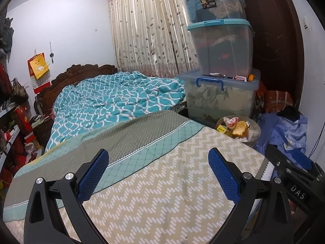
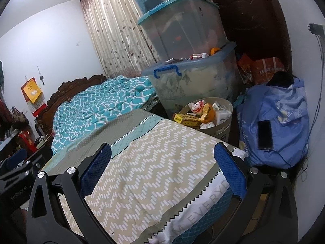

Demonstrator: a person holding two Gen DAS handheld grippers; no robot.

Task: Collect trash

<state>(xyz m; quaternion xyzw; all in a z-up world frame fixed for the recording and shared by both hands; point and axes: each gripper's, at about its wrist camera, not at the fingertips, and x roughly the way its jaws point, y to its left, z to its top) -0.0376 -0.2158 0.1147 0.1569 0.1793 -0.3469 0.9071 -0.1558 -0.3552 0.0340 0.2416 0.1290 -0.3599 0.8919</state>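
A round beige trash bin stands on the floor past the bed's far right corner, full of wrappers, a yellow box and orange packets. My left gripper hovers open over the zigzag bedspread, its blue pads wide apart with nothing between them. My right gripper is also open and empty above the bed's right edge. The right gripper's body shows at the right of the left wrist view. More wrappers and an orange item lie on the lid of the bottom storage box.
Three stacked clear storage boxes stand beside the bin. A blue cloth bundle with a black phone on it lies at right. A teal quilt covers the bed's far half. Cluttered shelves line the left wall.
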